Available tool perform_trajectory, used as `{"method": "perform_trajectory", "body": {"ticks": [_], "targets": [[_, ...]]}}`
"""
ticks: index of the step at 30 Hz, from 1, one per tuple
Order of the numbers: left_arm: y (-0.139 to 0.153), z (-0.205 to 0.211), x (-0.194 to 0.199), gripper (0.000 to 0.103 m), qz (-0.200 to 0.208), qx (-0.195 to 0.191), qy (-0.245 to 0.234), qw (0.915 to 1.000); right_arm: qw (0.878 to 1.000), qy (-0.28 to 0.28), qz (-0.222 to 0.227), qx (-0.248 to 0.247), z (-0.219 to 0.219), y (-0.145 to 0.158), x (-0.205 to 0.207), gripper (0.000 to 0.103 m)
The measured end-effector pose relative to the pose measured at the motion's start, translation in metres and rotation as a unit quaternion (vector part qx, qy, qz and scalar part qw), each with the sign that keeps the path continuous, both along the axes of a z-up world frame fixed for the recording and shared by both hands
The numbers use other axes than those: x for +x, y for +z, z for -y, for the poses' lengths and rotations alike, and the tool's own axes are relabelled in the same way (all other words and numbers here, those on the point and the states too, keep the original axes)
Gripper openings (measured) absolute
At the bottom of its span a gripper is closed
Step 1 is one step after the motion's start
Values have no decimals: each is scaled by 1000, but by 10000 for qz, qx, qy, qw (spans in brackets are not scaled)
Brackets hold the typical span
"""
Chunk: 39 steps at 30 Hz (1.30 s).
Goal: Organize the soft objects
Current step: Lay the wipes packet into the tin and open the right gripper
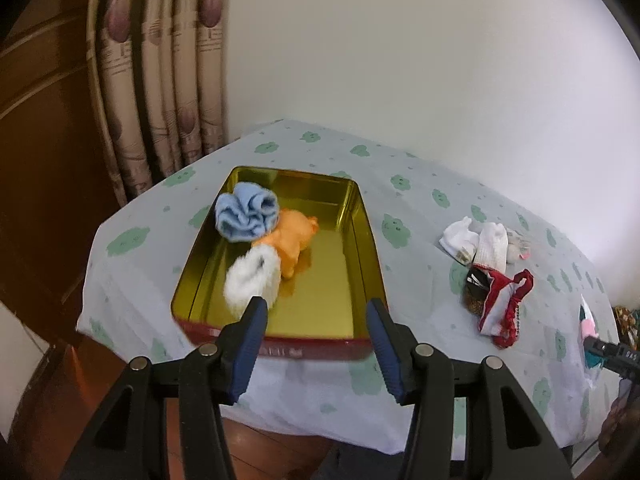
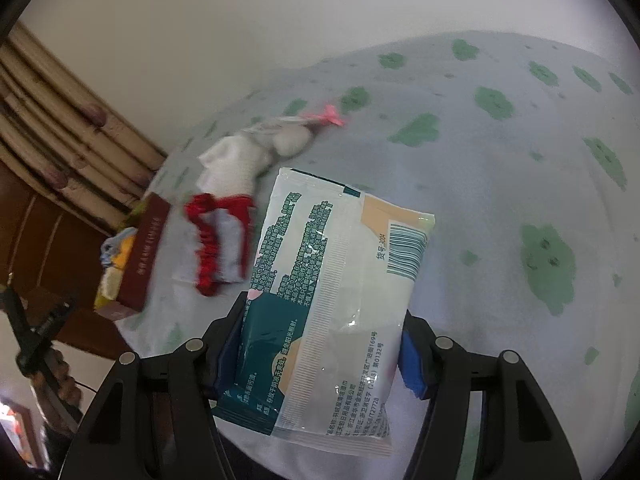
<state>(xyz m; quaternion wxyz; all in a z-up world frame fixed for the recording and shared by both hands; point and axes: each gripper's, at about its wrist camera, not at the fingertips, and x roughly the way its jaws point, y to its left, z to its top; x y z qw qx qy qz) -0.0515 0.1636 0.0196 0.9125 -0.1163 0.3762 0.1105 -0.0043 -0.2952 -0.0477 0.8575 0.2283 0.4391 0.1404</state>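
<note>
The left gripper (image 1: 316, 312) hangs spread wide with nothing between its blue pads, poised over the near red rim of the gold tin (image 1: 360, 240). Inside the tin lie a crumpled blue cloth (image 1: 246, 218), an orange soft toy (image 1: 292, 242) touching it, and a fluffy white sock (image 1: 252, 280) against the toy, nearest the left pad. These three crowd the tin's left half; its right half shows bare gold floor.

The right gripper (image 2: 320, 344) is clamped on a packet of wet wipes (image 2: 336, 296), which it holds above the cloud-print tablecloth (image 2: 500, 184). The packet fills the middle of that camera's view and hides the cloth under it.

To the tin's right, well apart from it on the tablecloth, sits a loose heap: white socks (image 1: 480, 240) at the back, a red-trimmed garment (image 1: 502, 312) in front, and a small dark item (image 1: 476, 284) between them that I can't identify. A brown patterned curtain (image 1: 160, 92) hangs behind the table's far left corner beside a white wall (image 1: 400, 48).
</note>
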Motion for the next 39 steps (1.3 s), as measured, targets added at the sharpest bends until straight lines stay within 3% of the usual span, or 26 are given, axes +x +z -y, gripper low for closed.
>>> {"method": "perform_trajectory", "body": {"ticks": [4,7,14,19,24,32,39], "targets": [[-11,3,-11,52,-56,-24,158,9999,9989,447,122,44,-34,22,18,61],[-20,5,-18,53,-84,189,287,9994,9951,944,290,6,-79,46,42,61],[-24,-2,-28,52,54,592,685,9959,9712,2315,561,77,-233,96,107,61],[-20,-7,-33,53,228,713,789,9941,9577,2866,185,184,-327,86,158,61],[-18,-5,-33,53,271,812,713,9938,9516,3053,-212,-270,-393,59,200,61],[-23,-8,-28,53,152,633,629,9959,9389,3208,-706,-1031,-437,30,239,62],[-25,-13,-29,53,138,488,657,9966,9375,3228,-822,-1003,-461,21,251,63]]}}
